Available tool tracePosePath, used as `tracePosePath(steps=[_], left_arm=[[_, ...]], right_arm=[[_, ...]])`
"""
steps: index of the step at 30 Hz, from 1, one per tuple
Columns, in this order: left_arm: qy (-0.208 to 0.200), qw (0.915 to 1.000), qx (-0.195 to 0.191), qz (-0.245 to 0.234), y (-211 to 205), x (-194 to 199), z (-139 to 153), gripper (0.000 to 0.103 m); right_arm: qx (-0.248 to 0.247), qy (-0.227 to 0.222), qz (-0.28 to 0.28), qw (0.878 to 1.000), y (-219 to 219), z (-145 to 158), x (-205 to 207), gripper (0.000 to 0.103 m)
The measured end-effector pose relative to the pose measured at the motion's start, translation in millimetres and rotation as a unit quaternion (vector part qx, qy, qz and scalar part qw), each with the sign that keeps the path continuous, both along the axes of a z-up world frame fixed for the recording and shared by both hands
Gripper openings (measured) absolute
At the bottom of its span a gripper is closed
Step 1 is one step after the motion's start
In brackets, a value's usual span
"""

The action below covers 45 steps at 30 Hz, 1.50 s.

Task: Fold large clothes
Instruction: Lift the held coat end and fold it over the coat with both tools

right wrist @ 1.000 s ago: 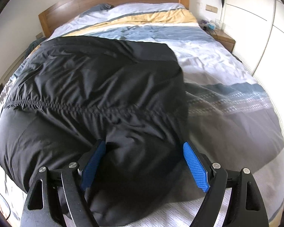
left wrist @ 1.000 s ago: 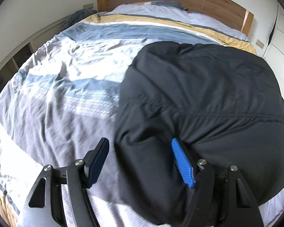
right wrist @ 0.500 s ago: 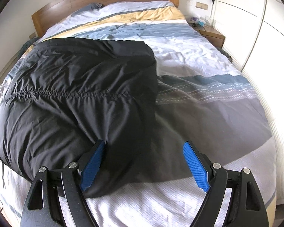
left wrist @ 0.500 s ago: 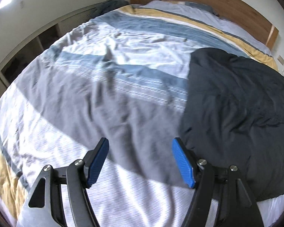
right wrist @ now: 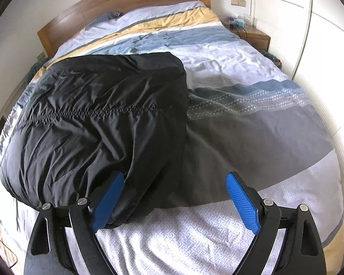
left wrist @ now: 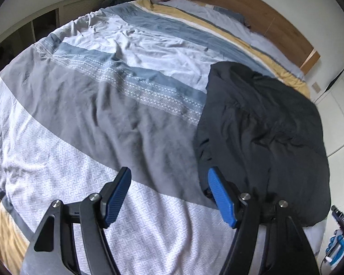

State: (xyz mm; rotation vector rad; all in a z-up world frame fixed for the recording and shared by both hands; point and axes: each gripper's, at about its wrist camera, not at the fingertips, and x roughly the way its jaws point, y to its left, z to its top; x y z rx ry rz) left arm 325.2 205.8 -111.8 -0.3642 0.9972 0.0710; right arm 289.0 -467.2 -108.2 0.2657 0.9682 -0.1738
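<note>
— Where is the jacket (right wrist: 98, 119) lying?

— It is lying folded on the striped bedspread (left wrist: 107, 105), towards the foot of the bed. In the right wrist view it is filling the left half of the picture; in the left wrist view the jacket (left wrist: 259, 123) is sitting at the right.

— What is the left gripper (left wrist: 169, 194) doing?

— It is hanging over bare bedspread with its jaws spread and nothing between them. Its right finger is showing in front of the jacket's near edge; I cannot tell if they are touching.

— And the right gripper (right wrist: 174, 197)?

— Its jaws have just been opening and are standing wide. The jacket's near corner is lying between them by the left blue pad (right wrist: 107, 197), but nothing is pinching it.

— Anything else showing?

— A wooden headboard (right wrist: 117, 2) and a bedside table (right wrist: 252, 34) at the far end.
</note>
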Motion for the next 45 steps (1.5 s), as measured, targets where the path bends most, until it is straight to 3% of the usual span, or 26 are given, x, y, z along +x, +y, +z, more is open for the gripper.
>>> tracePosePath(steps=[6,8,15,21,33,39,45], left_arm=[[-0.021,0.9966,-0.076,-0.021,-5,19,0,0.068],[-0.024,0.9926,-0.115,-0.029,-6,29,-4,0.068],[-0.033,0.9784,-0.198,-0.049,-18,69,-23,0.068],[-0.013,0.9589,-0.276,-0.065,-27,99,-51,0.068],[0.034,0.9394,-0.331,-0.083,-37,140,-103,0.082],[0.049,0.9150,-0.388,-0.097,-45,151,-126,0.089],[0.052,0.8888,-0.435,-0.133,-73,151,-131,0.100]], right_arm=[[0.111,-0.034,-0.019,0.993,-16,-10,8,0.102],[0.163,-0.034,-0.030,0.986,-23,-21,16,0.103],[0.248,-0.020,-0.049,0.967,-36,-53,43,0.103],[0.274,0.010,-0.034,0.961,-32,-78,63,0.103],[0.326,0.033,-0.001,0.945,-23,-111,86,0.102],[0.350,0.030,0.013,0.936,-22,-127,95,0.103],[0.394,0.031,0.053,0.917,0,-136,113,0.103]])
